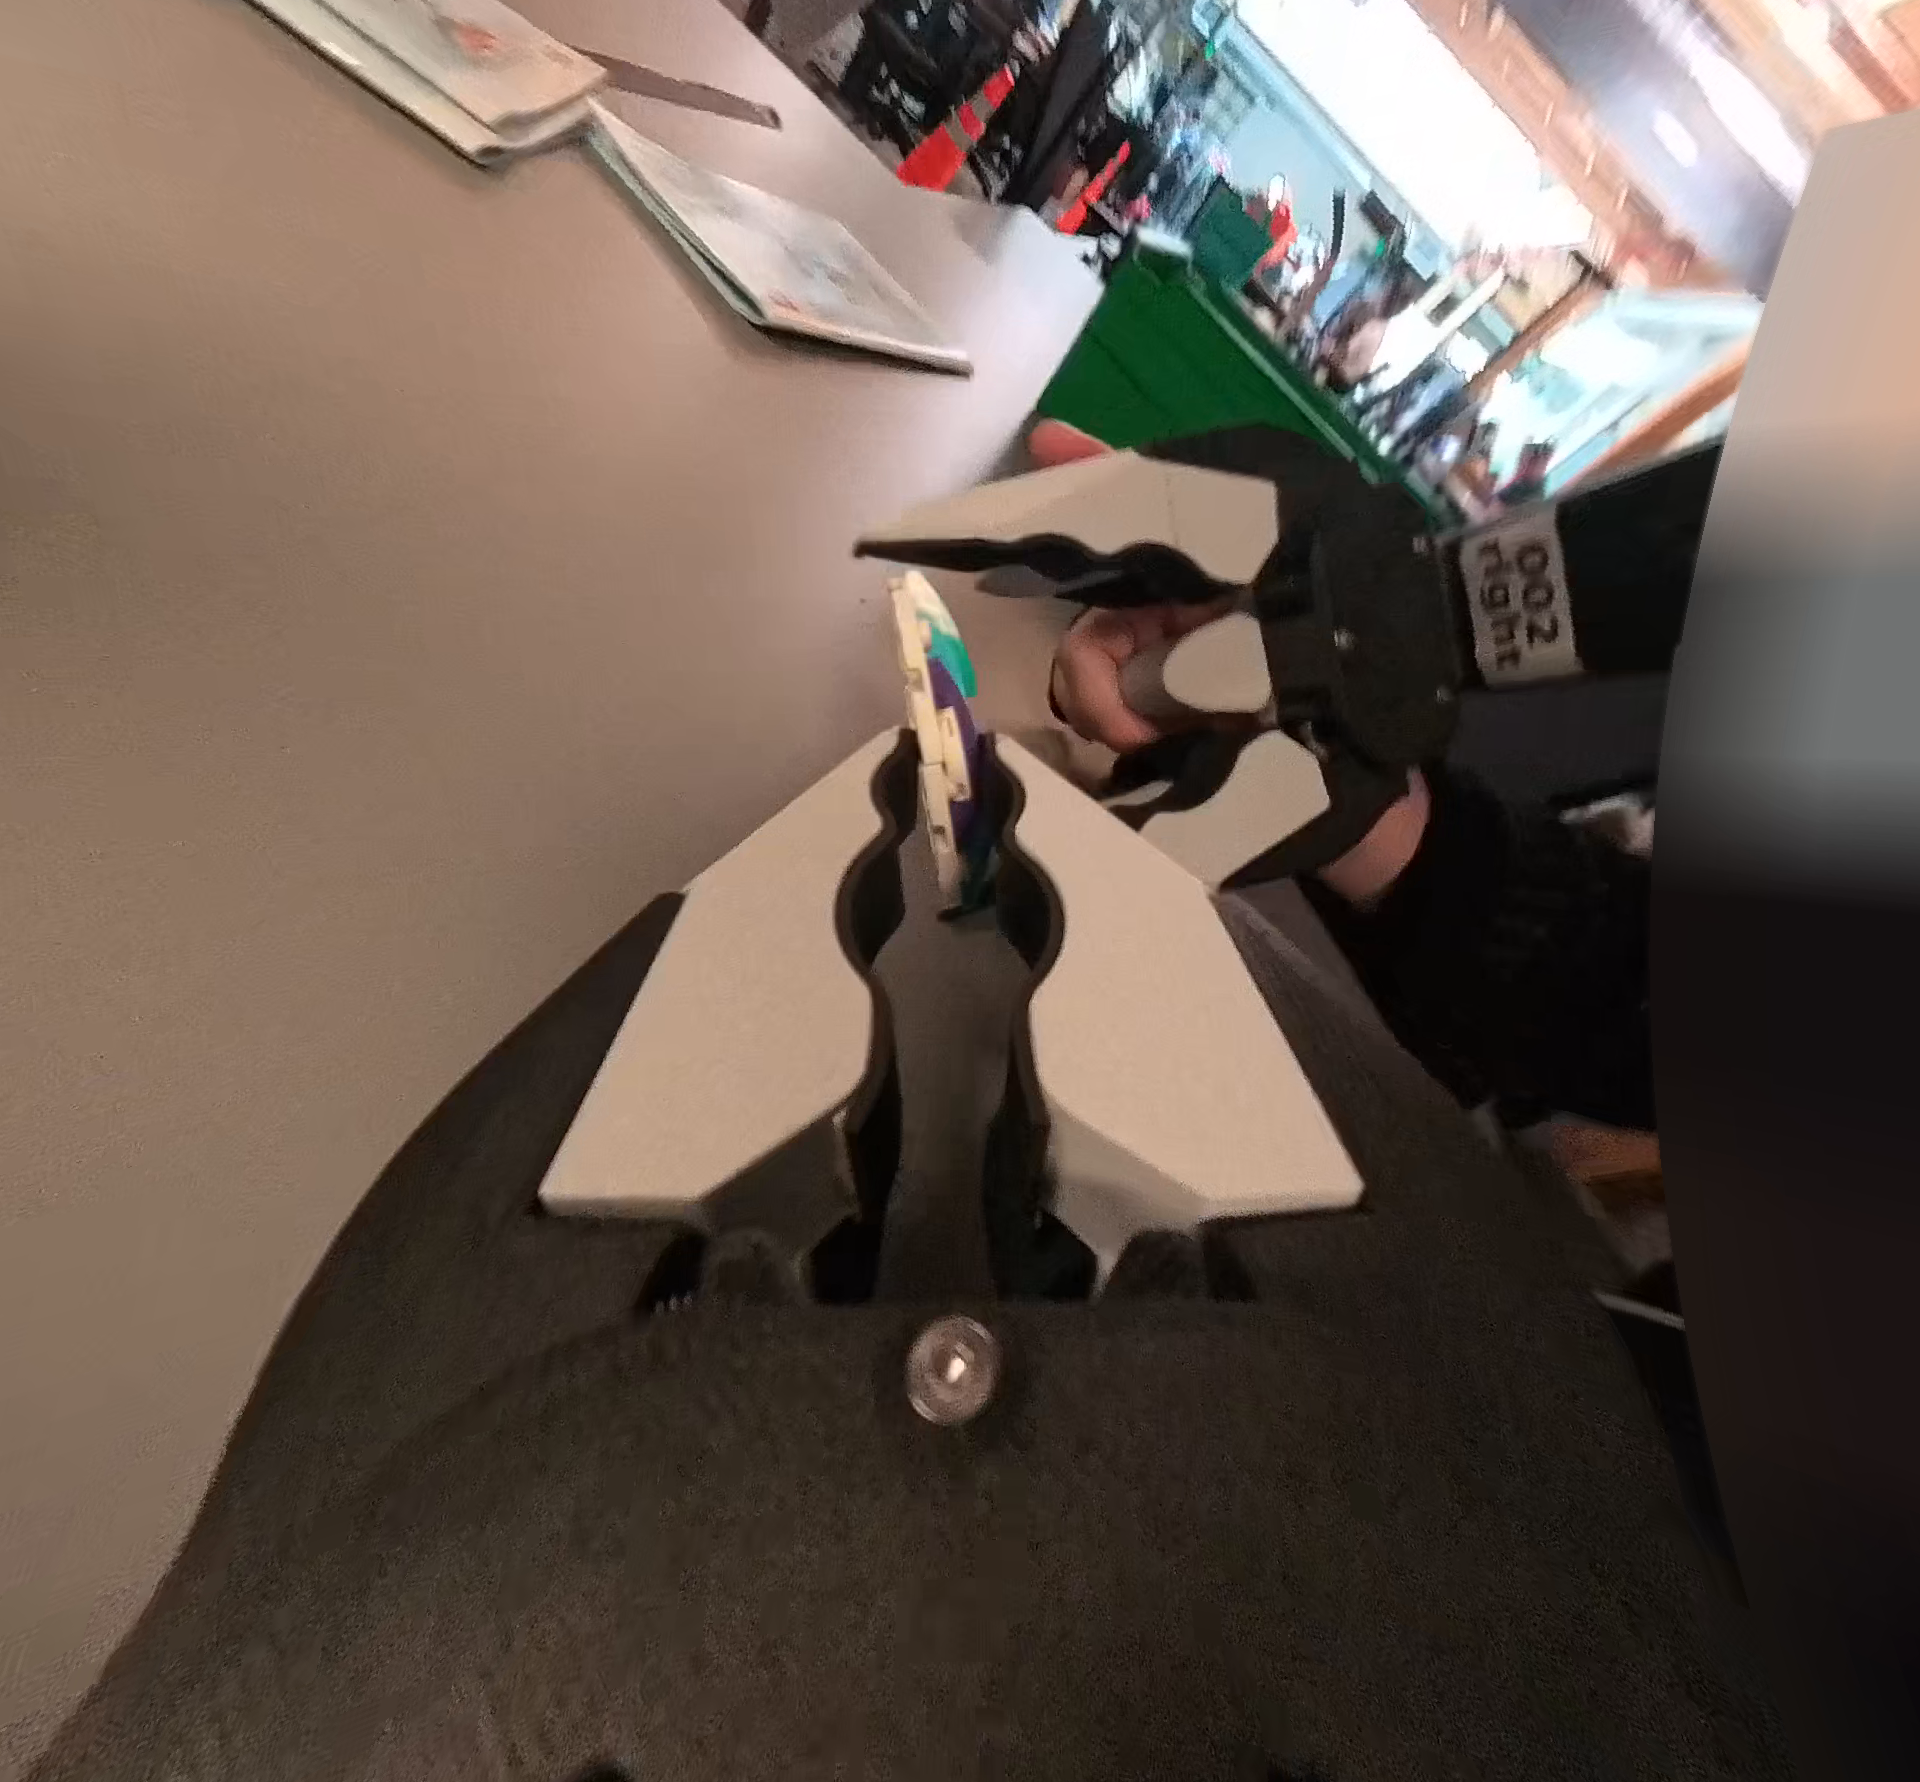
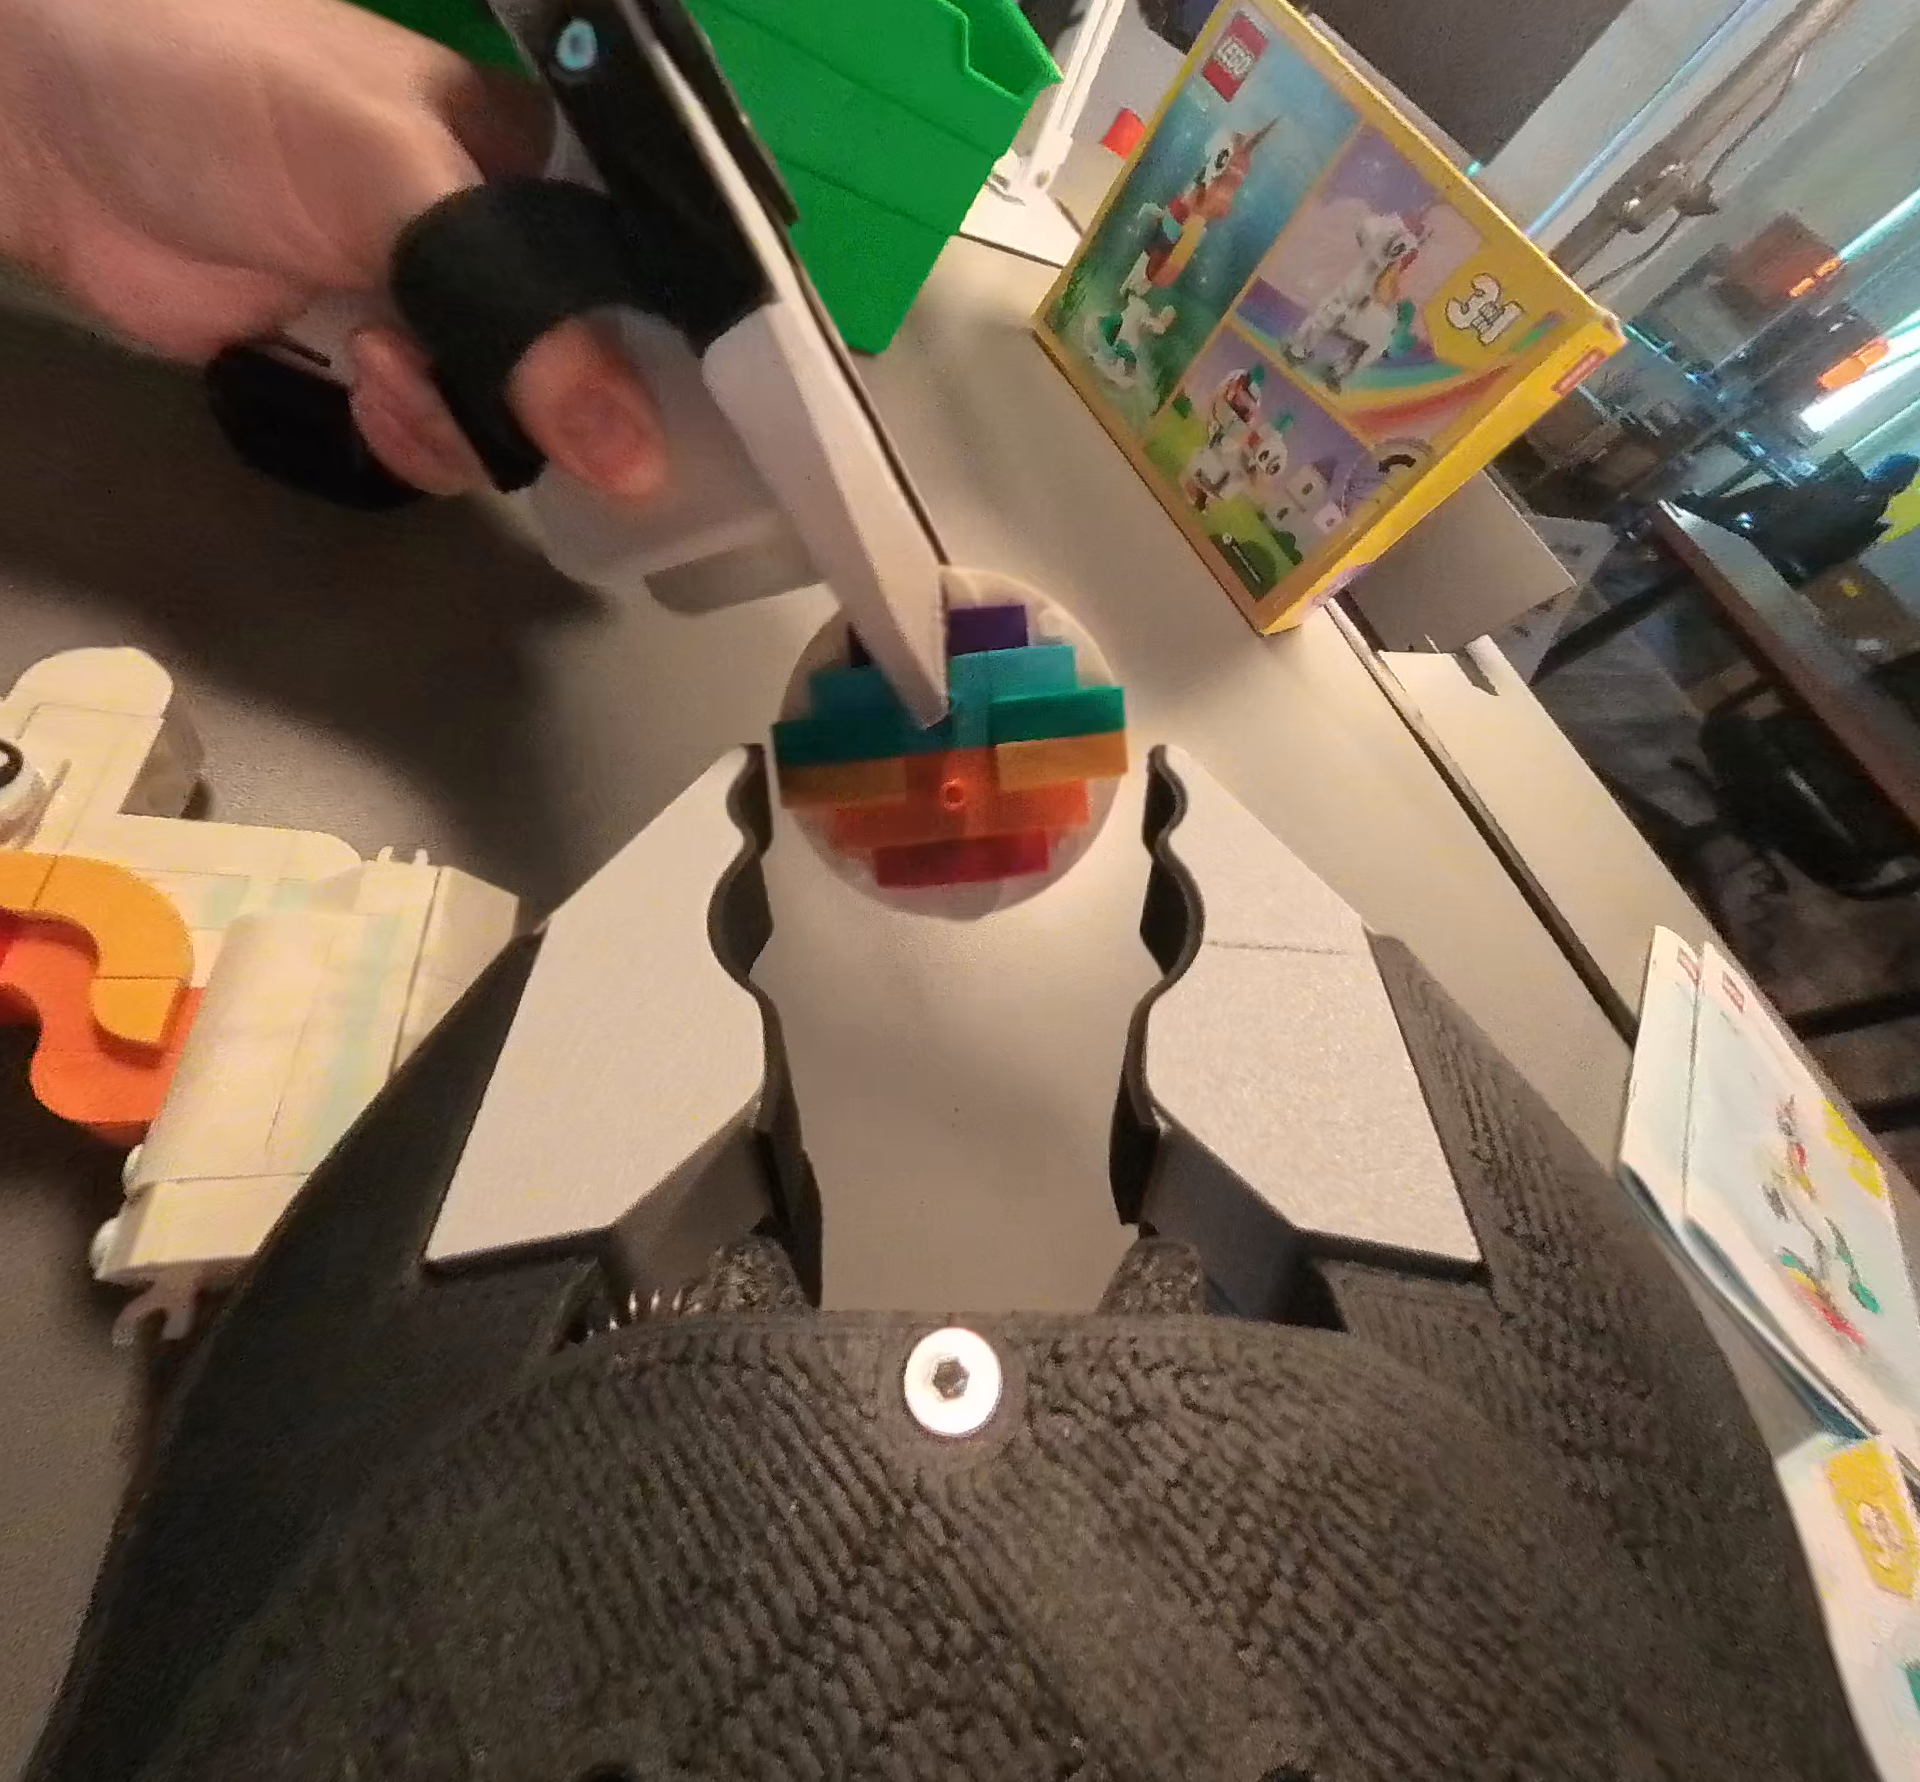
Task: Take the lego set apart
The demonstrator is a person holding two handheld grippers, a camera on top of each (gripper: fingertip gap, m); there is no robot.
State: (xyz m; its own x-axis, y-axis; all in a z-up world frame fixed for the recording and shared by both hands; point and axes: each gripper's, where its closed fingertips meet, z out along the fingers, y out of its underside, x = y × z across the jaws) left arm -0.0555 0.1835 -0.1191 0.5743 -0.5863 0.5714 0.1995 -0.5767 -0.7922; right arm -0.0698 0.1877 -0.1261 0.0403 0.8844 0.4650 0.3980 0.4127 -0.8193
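A round rainbow lego piece [image 2: 951, 766], with purple, teal, orange and red bricks on a pale disc, is held off the table. My left gripper [image 1: 948, 756] is shut on its edge; in the left wrist view the piece [image 1: 935, 693] stands edge-on between the fingers. In the right wrist view the left gripper [image 2: 920, 693] comes down from the upper left. My right gripper [image 2: 951, 766] is open with its fingertips on either side of the piece, not touching it. In the left wrist view it [image 1: 997, 672] is open just right of the piece. A white lego body with orange curves [image 2: 187, 984] lies at left.
A green bin [image 2: 862, 101] stands at the back. The yellow lego box [image 2: 1320, 309] stands upright at the back right. Instruction booklets [image 2: 1766, 1192] lie at the right table edge, and they also show in the left wrist view [image 1: 769, 246]. The grey table [image 2: 956, 1088] lies below. My left and right fingertips are right by each other.
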